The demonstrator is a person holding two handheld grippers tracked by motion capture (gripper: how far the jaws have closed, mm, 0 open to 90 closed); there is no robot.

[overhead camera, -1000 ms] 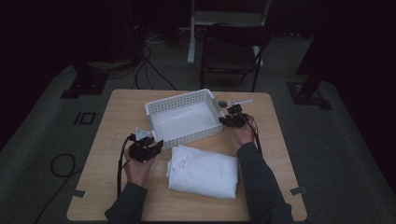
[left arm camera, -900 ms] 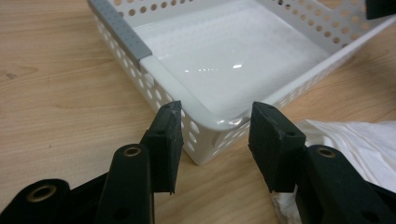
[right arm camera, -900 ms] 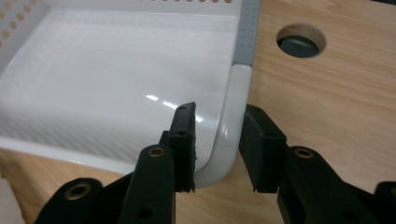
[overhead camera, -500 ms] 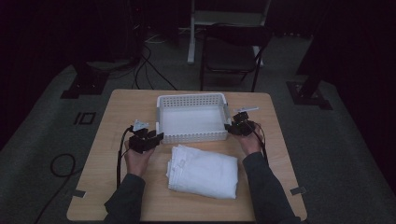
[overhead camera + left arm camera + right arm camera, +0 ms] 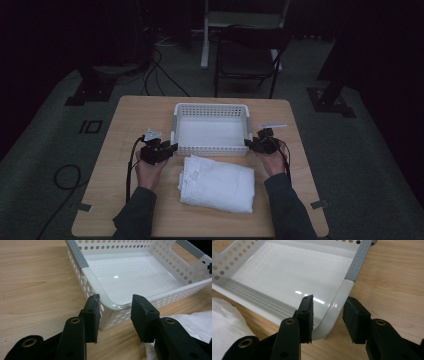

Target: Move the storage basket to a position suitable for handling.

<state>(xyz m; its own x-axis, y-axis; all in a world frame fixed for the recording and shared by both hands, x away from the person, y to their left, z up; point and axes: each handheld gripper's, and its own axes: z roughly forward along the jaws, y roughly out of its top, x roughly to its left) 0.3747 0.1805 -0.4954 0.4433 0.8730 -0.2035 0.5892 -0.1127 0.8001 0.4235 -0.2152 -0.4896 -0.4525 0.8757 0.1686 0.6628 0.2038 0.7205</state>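
Observation:
A white perforated basket [image 5: 211,129] sits empty at the middle of the wooden table [image 5: 130,120], square to its edges. A folded white cloth [image 5: 217,182] lies just in front of it. My left gripper [image 5: 167,149] is at the basket's near left corner. In the left gripper view it [image 5: 115,315] stands open, with the corner of the basket [image 5: 130,277] between the jaws. My right gripper [image 5: 250,144] is at the near right corner. Seen in its own view, it [image 5: 328,320] is open astride the basket's [image 5: 287,270] curved rim, one pad inside and one outside.
The cloth edge [image 5: 192,320] lies close beside the left jaws, and the cloth [image 5: 227,315] is also left of the right jaws. A dark chair [image 5: 250,55] stands behind the table. Cables [image 5: 160,65] run over the floor at the back left.
The basket has swung from a skewed angle to square with the table. Both grippers have drawn in to its near corners.

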